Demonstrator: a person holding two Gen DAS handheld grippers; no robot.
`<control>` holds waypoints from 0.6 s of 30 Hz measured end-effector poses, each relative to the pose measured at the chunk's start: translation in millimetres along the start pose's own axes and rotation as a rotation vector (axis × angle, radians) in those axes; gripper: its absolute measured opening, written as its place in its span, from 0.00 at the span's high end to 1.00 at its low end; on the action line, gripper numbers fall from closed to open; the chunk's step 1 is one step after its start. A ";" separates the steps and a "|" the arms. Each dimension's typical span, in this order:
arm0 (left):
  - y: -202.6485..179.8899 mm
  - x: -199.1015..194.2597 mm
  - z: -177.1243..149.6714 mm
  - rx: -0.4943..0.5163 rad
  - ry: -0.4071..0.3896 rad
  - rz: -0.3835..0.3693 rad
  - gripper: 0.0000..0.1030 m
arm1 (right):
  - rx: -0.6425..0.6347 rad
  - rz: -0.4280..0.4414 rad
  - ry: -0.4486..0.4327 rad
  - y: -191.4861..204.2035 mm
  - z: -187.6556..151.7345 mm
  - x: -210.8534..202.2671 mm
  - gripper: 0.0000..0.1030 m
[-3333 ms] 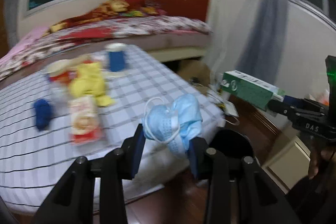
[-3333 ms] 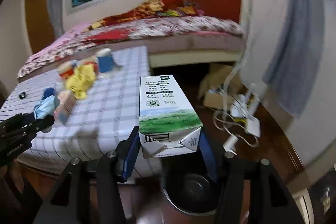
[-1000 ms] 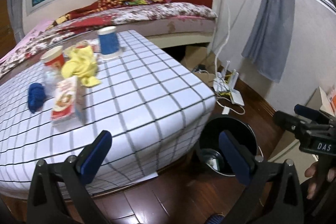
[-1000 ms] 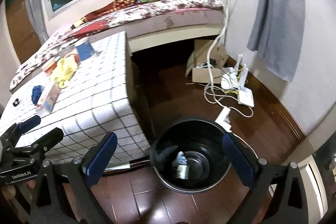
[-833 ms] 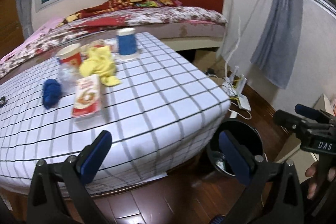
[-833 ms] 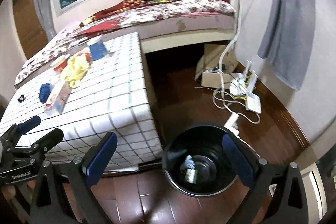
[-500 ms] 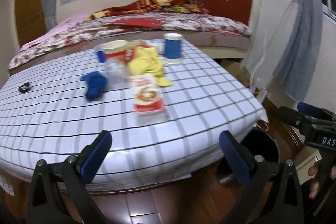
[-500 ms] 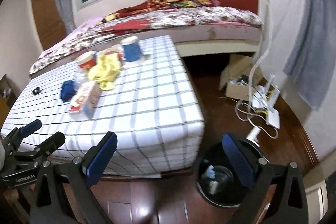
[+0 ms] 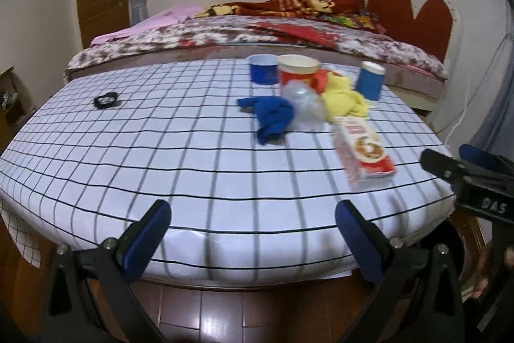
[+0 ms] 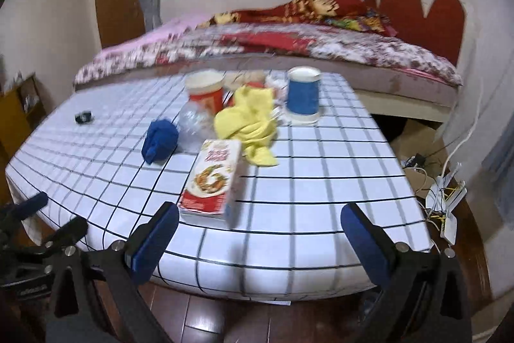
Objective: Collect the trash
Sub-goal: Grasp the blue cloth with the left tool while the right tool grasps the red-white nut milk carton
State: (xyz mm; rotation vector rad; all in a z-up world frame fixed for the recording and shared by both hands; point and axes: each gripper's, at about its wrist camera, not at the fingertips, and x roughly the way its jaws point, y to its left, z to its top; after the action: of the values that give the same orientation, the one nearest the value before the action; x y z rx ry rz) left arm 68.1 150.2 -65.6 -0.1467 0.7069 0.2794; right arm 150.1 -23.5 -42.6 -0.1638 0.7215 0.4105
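Observation:
Both grippers hang open and empty off the near edge of a white checked table [image 9: 160,150] [image 10: 321,182]. The left gripper [image 9: 253,230] faces the table's middle; the right gripper [image 10: 260,233] faces a red and white food box [image 10: 212,179] [image 9: 363,150] lying flat. Behind the box lie a crumpled yellow cloth [image 10: 250,124] [image 9: 343,102], a blue wad [image 10: 160,140] [image 9: 273,118], a clear plastic bottle [image 10: 192,124] [image 9: 303,105], a red paper cup [image 10: 205,92] [image 9: 297,69] and a blue cup [image 10: 303,95] [image 9: 371,81].
A second blue cup [image 9: 263,68] stands at the back and a small black ring [image 9: 106,101] [image 10: 84,117] lies far left. A bed [image 9: 257,31] runs behind the table. Cables and power strips [image 10: 443,198] lie on the wooden floor at right.
Both grippers let go of the mask and the milk carton over the black bin, then swung left from the bin to face the table. Both now stand open.

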 end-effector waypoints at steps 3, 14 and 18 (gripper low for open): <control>9.5 3.9 -0.8 -0.009 0.005 0.017 0.01 | -0.010 0.007 0.033 12.8 2.9 22.8 0.01; 16.4 30.7 4.3 -0.017 0.037 0.003 0.01 | 0.007 0.065 0.146 23.6 5.1 72.9 0.49; 8.7 42.4 12.5 -0.022 0.036 -0.040 0.03 | -0.002 0.044 0.074 11.4 8.3 49.4 0.49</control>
State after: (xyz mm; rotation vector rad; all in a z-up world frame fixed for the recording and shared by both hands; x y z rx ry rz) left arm 104.0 170.0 -84.4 -0.1867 0.7362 0.2467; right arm 183.7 4.4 -69.6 -0.1657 0.7991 0.4484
